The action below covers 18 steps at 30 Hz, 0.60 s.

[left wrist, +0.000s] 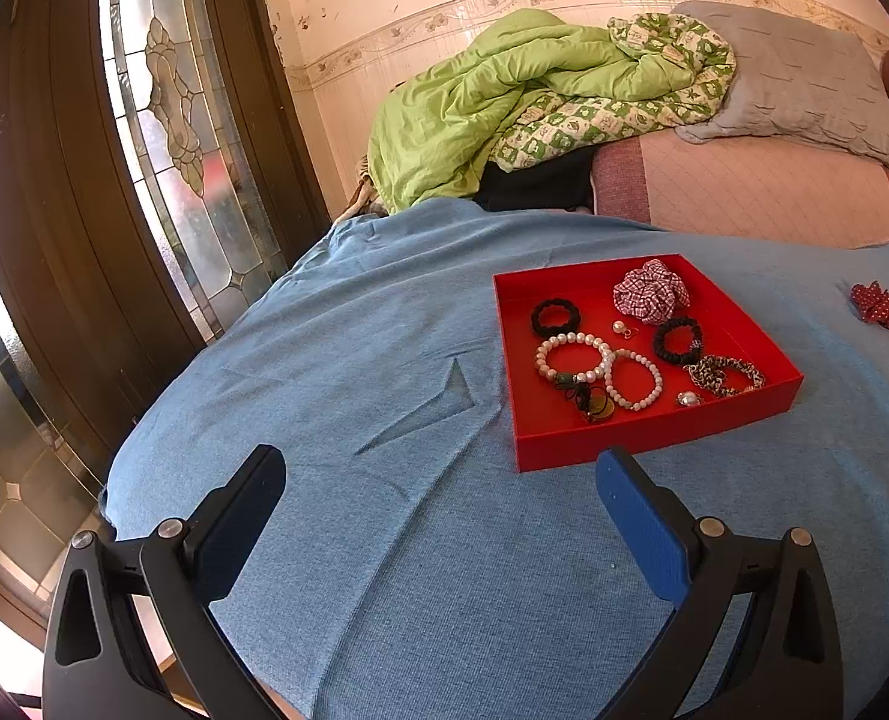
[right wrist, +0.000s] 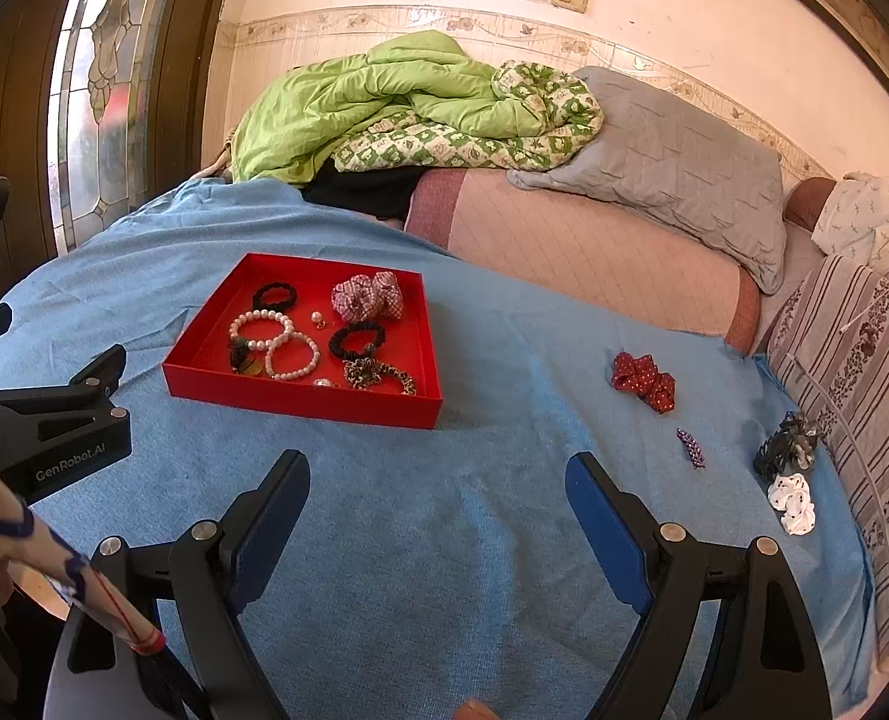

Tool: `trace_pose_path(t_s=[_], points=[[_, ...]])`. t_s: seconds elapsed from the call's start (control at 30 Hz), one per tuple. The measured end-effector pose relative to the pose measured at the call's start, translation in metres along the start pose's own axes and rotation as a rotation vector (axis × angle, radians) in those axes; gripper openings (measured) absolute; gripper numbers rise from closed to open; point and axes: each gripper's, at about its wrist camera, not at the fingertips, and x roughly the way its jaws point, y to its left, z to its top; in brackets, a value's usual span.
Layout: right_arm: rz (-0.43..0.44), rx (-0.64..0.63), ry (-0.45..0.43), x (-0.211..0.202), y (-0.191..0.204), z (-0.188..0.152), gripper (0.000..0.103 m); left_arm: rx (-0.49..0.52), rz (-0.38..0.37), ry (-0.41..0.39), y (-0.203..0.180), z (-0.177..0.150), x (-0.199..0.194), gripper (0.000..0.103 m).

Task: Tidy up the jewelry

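A red tray [left wrist: 654, 438] [right wrist: 300, 399] sits on the blue cloth. It holds pearl bracelets [left wrist: 570, 357] [right wrist: 261, 330], black hair ties [left wrist: 555, 317] [right wrist: 357, 341], a checked scrunchie [left wrist: 651, 291] [right wrist: 365, 295], a leopard-print tie [left wrist: 725, 373] and small earrings. Outside it, on the cloth to the right, lie a red dotted bow [right wrist: 643, 381] [left wrist: 879, 306], a small purple clip [right wrist: 690, 448], a dark scrunchie [right wrist: 786, 450] and a white dotted scrunchie [right wrist: 794, 503]. My left gripper [left wrist: 441, 480] is open and empty, near the tray's front left. My right gripper [right wrist: 438, 480] is open and empty, in front of the tray.
The blue cloth [right wrist: 444, 540] covers the work surface. Behind it lies a bed with a green quilt [right wrist: 372, 102], a grey pillow [right wrist: 672, 162] and a striped cushion [right wrist: 852, 360]. A stained-glass door [left wrist: 168, 120] stands at the left.
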Motion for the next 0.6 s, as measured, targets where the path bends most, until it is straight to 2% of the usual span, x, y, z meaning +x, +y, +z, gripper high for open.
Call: trace_pose_path(t_s=[0.6], points=[[0.000, 0.000, 0.002, 0.0007, 0.0000, -0.0006, 0.090, 0.001, -0.001, 0.002, 0.0007, 0.0000, 0.0010, 0.103]])
